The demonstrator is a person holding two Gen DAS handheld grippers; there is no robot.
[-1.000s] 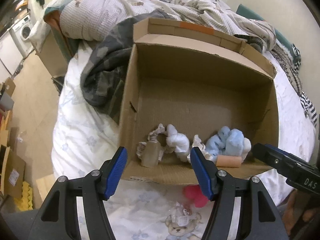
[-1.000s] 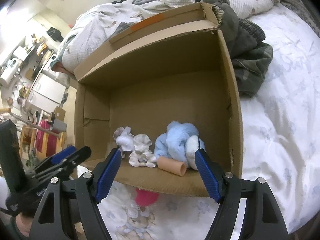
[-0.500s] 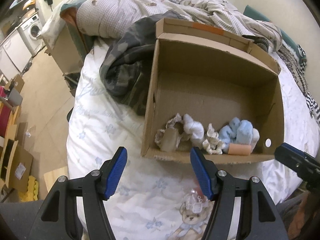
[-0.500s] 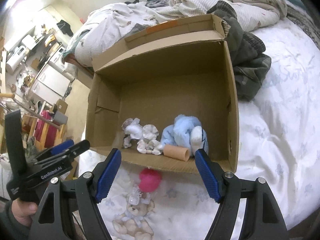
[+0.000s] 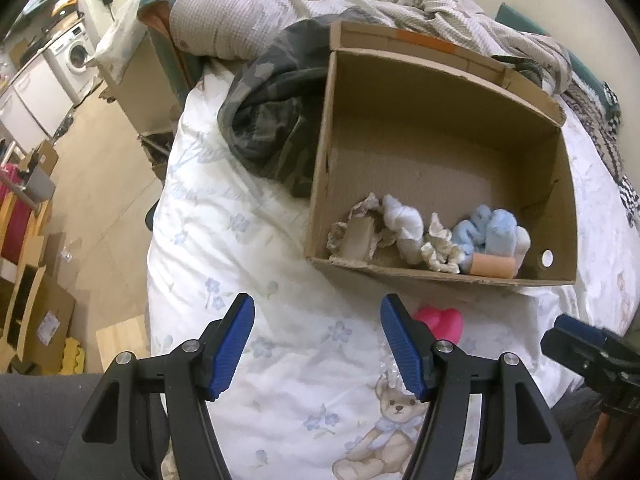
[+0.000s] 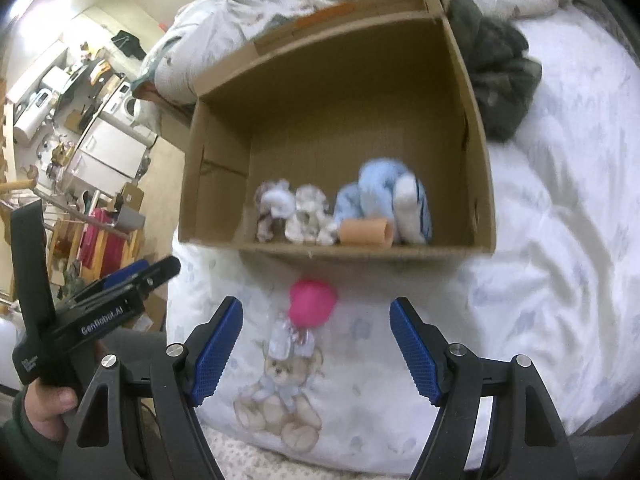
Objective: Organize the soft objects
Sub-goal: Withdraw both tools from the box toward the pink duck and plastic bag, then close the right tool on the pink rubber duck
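A cardboard box [image 5: 440, 276] [image 6: 360, 250] lies on the bed. Along its near wall sit a light blue plush [image 5: 492, 232] [image 6: 380, 192], white rolled socks [image 5: 404, 220] [image 6: 280, 204], a patterned scrunchie [image 5: 440, 248] [image 6: 308, 216] and a peach tube [image 5: 492, 268] [image 6: 364, 232]. A pink soft toy [image 5: 440, 320] [image 6: 312, 300] lies on the sheet just in front of the box, with a small clear-wrapped item [image 6: 288, 336] below it. My left gripper [image 5: 316, 344] is open and empty above the sheet. My right gripper [image 6: 316, 348] is open and empty, just short of the pink toy.
A dark camouflage garment [image 5: 272, 120] [image 6: 496, 68] lies bunched against the box's side. A crumpled duvet [image 5: 280, 0] fills the back of the bed. The bed's edge drops to the floor [image 5: 100, 200] on the left, with cardboard and appliances beyond.
Both grippers have drawn back from the box toward the bed's near edge. The pink toy and the teddy print on the sheet now show in full. Both stayed open.
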